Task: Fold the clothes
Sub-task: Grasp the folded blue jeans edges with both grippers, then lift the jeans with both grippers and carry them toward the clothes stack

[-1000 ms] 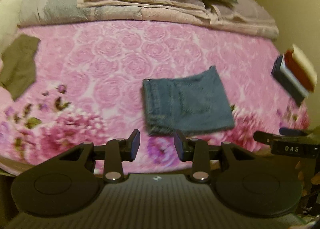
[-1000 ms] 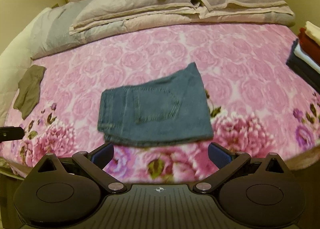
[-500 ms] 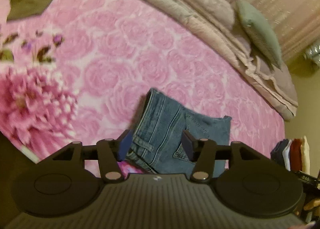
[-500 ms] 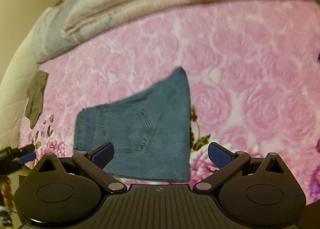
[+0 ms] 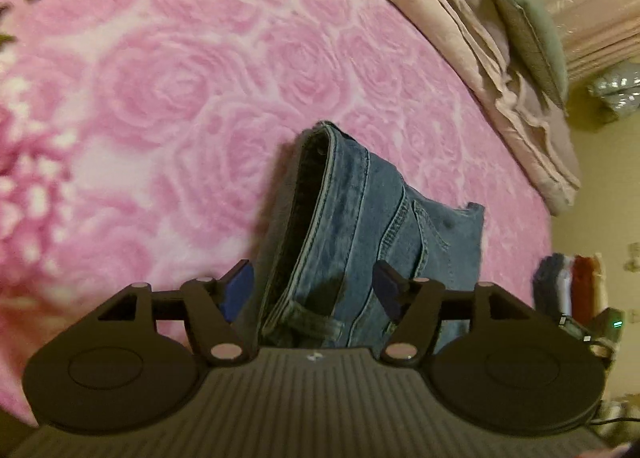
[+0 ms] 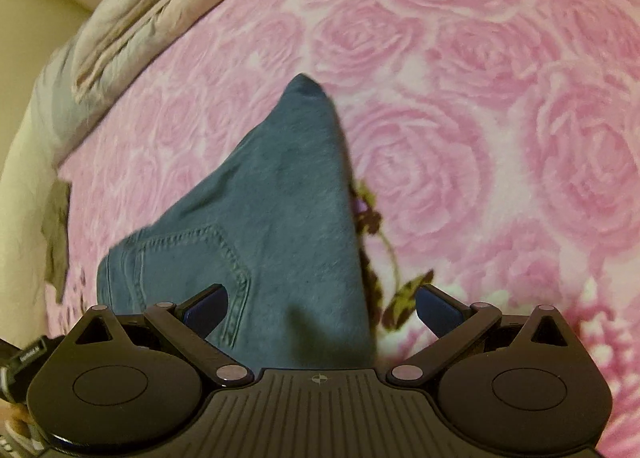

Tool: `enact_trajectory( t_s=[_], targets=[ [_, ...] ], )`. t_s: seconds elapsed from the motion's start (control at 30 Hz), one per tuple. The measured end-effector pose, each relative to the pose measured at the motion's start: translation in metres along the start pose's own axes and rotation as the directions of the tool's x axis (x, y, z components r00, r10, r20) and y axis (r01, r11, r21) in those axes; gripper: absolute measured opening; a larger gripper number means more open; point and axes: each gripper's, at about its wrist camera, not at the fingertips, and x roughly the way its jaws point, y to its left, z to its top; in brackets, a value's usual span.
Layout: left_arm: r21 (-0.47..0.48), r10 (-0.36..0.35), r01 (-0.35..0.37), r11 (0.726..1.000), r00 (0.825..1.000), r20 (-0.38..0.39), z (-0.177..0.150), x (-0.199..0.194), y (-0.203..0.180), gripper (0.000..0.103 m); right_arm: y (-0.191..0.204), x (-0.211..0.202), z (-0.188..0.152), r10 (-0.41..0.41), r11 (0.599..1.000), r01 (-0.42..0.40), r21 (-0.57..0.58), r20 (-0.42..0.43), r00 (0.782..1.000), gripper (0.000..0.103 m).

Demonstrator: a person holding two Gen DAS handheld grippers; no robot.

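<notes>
Gripping the folded jeans (image 5: 360,234) cleanly means sliding both sets of fingers fully past the near edge on the pink rose bedspread (image 5: 160,98) before you squeeze, waistband end for the left hand-held gripper (image 5: 314,288), plain folded end for the right hand-held gripper (image 6: 322,304). Both stand wide and empty around that edge, so close them together. You have one pair of jeans, one olive garment (image 6: 56,234) well apart, and two hand-held grippers

Folded jeans (image 5: 360,226) on blanket (image 5: 168,98)
</notes>
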Motion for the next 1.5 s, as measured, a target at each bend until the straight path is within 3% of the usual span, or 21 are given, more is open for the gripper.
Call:
enact_trajectory(
  t_s=[0.27,0.53,0.57,0.6,0.7,0.9,0.97,1.03,1.07,1.1,1.23,1.4,1.5],
  targets=[
    [-0.083,-0.128,0.121,0.989,0.989,-0.074,0.015,0.041,0.036,0.062,-0.014,0.029,0.000,0.167,0.984,-0.169,0.060,0.032,0.985,0.103],
    [-0.128,-0.217,0.205,0.970,0.973,-0.083,0.024,0.063,0.040,0.063,-0.013,0.058,0.012,0.209,0.978,-0.209,-0.013,0.007,0.978,0.102],
    [-0.121,-0.221,0.210,0.970,0.971,-0.088,0.025,0.065,0.038,0.063,-0.013,0.059,0.014,0.220,0.976,-0.220,-0.012,0.006,0.976,0.096],
    [-0.111,-0.222,0.212,0.971,0.970,-0.096,0.026,0.065,0.036,0.062,-0.013,0.060,0.016,0.231,0.973,-0.231,-0.011,0.005,0.973,0.078],
    [-0.079,-0.222,0.214,0.974,0.968,-0.115,0.028,0.064,0.033,0.055,-0.015,0.062,0.018,0.258,0.966,-0.258,-0.023,-0.012,0.966,0.076],
    [-0.099,-0.250,0.238,0.966,0.959,-0.134,0.033,0.073,0.042,0.055,-0.029,0.071,0.028,0.348,0.936,-0.350,-0.034,-0.069,0.935,0.075],
    [-0.086,-0.248,0.237,0.968,0.959,-0.138,0.035,0.076,0.037,0.055,-0.028,0.077,0.033,0.359,0.931,-0.362,-0.043,-0.071,0.931,0.070],
    [-0.077,-0.239,0.231,0.970,0.961,-0.137,0.036,0.076,0.032,0.054,-0.021,0.082,0.037,0.350,0.935,-0.352,-0.049,-0.051,0.935,0.055],
    [-0.075,-0.235,0.227,0.971,0.963,-0.135,0.036,0.075,0.031,0.048,-0.022,0.083,0.035,0.342,0.939,-0.343,-0.033,-0.042,0.939,0.028],
    [-0.072,-0.231,0.224,0.972,0.964,-0.132,0.035,0.072,0.029,0.046,-0.022,0.083,0.034,0.334,0.942,-0.334,-0.017,-0.032,0.942,0.023],
    [-0.023,-0.222,0.221,0.975,0.966,-0.134,0.038,0.056,0.014,0.035,-0.017,0.070,0.028,0.313,0.950,-0.313,0.010,0.004,0.950,0.019],
    [0.035,-0.246,0.255,0.966,0.956,-0.157,0.047,0.040,-0.019,0.032,-0.003,0.029,0.023,0.291,0.956,-0.293,0.023,0.056,0.955,0.018],
    [0.069,-0.273,0.289,0.955,0.945,-0.178,0.054,0.030,-0.047,0.031,0.001,-0.015,0.019,0.269,0.959,-0.278,0.060,0.124,0.955,0.017]
  ],
)
